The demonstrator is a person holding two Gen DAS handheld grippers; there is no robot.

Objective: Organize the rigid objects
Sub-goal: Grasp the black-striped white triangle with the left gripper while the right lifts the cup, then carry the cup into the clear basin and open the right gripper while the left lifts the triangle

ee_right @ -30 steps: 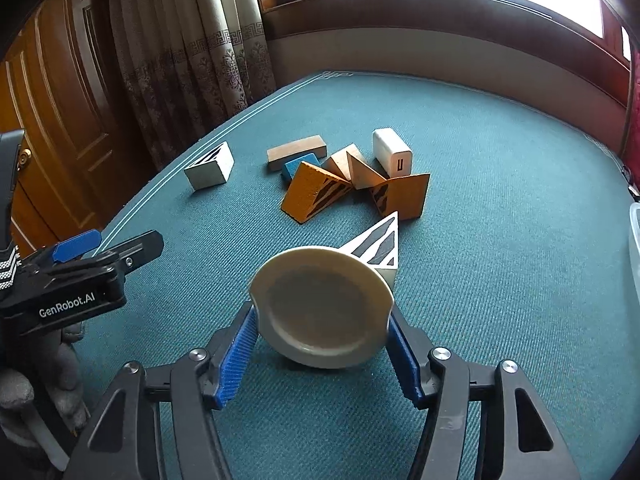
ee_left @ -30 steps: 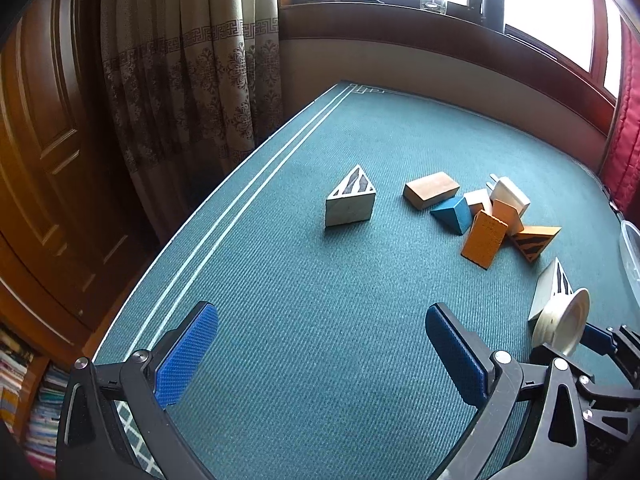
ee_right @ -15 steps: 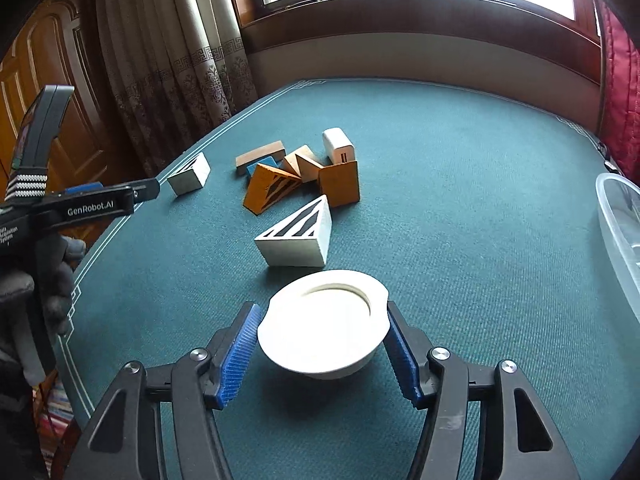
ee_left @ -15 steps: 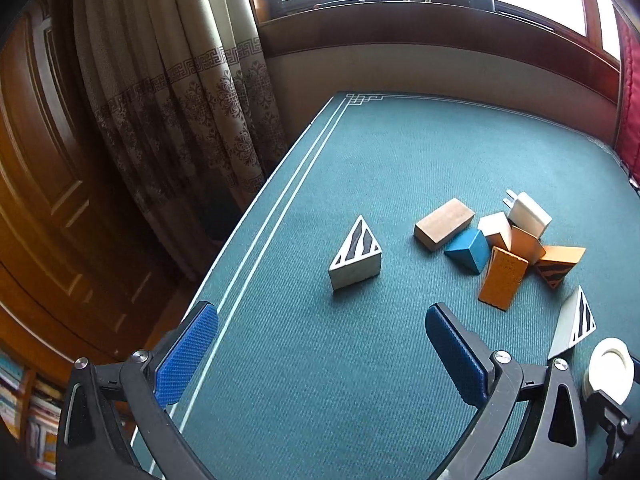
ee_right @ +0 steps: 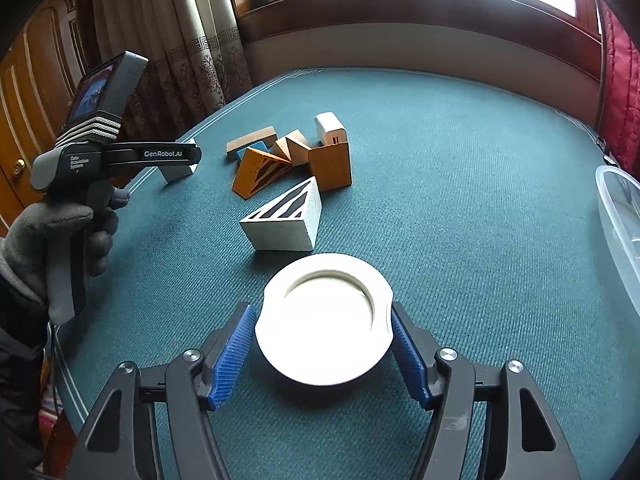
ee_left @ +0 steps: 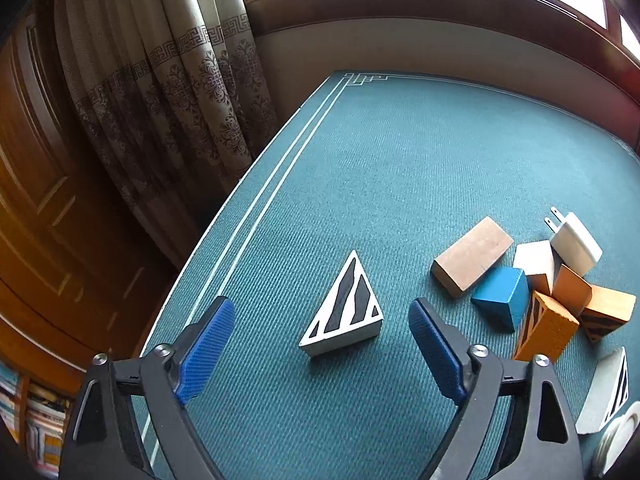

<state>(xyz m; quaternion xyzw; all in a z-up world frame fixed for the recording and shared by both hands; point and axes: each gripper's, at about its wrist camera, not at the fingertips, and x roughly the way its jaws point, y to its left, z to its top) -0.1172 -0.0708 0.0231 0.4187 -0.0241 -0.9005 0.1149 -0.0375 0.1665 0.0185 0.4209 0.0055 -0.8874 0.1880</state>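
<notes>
The right gripper [ee_right: 323, 354] has just been opening; its blue pads stand just off either side of the white dish [ee_right: 324, 320], which sits upside down on the green table cloth [ee_right: 460, 208], so nothing is gripped. Just beyond the dish lies a white striped wedge [ee_right: 286, 220], and beyond that the heap of blocks [ee_right: 292, 156] with a white charger [ee_right: 331, 130] at its far side. A clear plastic bin [ee_right: 620, 216] stands well right of the dish. Left of the dish, a gloved hand [ee_right: 52, 236] carries the left gripper [ee_left: 318, 354]. Its jaws have just been closing but stand wide, straddling a second striped wedge [ee_left: 346, 312] without touching it.
</notes>
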